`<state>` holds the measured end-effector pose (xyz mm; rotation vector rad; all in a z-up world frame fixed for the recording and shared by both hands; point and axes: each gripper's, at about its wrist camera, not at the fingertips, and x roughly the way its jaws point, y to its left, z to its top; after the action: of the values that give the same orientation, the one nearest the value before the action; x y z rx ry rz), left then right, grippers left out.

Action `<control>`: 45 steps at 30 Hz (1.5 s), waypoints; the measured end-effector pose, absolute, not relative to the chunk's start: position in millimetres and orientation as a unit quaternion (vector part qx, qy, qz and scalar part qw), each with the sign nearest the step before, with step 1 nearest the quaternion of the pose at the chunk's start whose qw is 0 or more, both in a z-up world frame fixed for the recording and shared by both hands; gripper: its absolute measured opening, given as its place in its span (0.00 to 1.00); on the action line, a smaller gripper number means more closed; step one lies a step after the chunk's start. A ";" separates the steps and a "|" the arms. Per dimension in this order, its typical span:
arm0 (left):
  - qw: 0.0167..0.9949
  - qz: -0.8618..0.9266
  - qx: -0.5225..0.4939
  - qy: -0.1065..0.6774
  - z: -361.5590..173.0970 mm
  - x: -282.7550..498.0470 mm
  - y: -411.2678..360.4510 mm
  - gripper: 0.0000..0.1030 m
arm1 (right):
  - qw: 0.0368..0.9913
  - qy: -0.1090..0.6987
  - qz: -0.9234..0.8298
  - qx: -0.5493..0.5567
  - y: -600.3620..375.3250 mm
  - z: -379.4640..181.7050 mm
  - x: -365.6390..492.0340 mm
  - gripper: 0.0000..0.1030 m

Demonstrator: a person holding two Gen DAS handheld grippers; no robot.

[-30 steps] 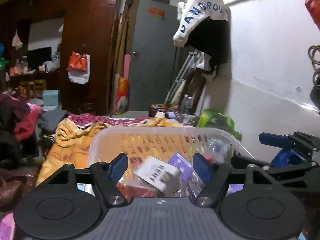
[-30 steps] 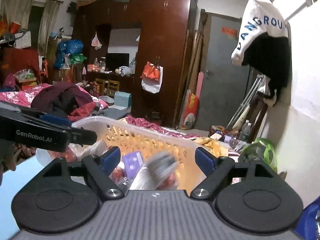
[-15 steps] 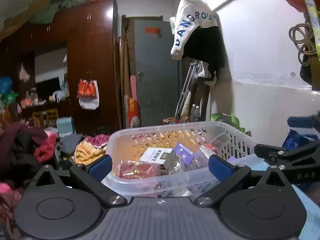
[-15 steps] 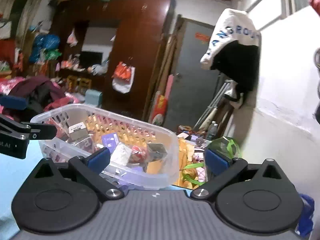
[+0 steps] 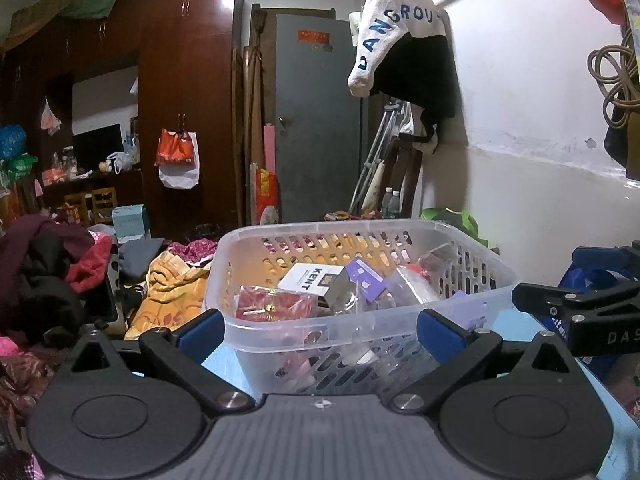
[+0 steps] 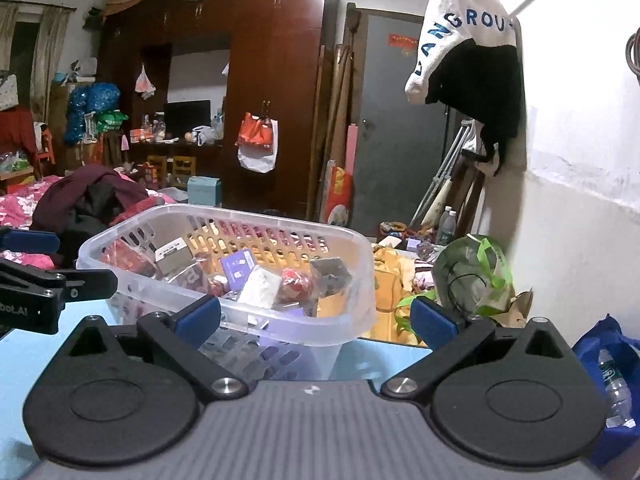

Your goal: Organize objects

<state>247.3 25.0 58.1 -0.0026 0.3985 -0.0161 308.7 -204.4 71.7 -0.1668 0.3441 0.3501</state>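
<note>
A clear plastic basket (image 5: pixel 496 276) stands on a light blue table (image 5: pixel 224 360). It holds several small items: a white KENT box (image 5: pixel 308 278), a red packet (image 5: pixel 272 306), a purple card (image 5: pixel 366 276). The basket (image 6: pixel 344 240) also shows in the right wrist view, with a red ball (image 6: pixel 294 282) inside. My left gripper (image 5: pixel 320 330) is open and empty, close in front of the basket. My right gripper (image 6: pixel 316 316) is open and empty, at the basket's right front corner.
The table's far edge (image 6: pixel 384 342) lies just past the basket. Beyond are a bed with heaped clothes (image 5: pixel 52 272), an orange blanket (image 5: pixel 168 296), a green bag (image 6: pixel 472 276), a blue bag (image 6: pixel 608 364) at right, a dark wardrobe (image 5: pixel 188 92) and a white wall (image 5: pixel 540 120).
Both grippers have drawn back from over the basket and opened wider. The basket's contents, blurred a second ago in the right view, now lie still.
</note>
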 end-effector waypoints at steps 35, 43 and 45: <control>0.978 -0.006 -0.017 0.207 50.2 244.6 23.1 1.00 | 0.968 0.136 0.204 -0.047 -208.2 69.4 291.2 1.00; 0.979 -0.002 -0.019 0.203 50.8 243.4 23.0 1.00 | 0.966 0.131 0.216 -0.049 -209.4 67.7 287.6 1.00; 0.979 -0.001 -0.016 0.202 51.0 243.1 22.1 1.00 | 0.966 0.134 0.215 -0.049 -208.6 65.7 288.1 1.00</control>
<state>243.1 22.1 51.0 -0.0329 0.4072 -0.0029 288.1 -208.6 65.7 -0.0990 0.2707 0.4359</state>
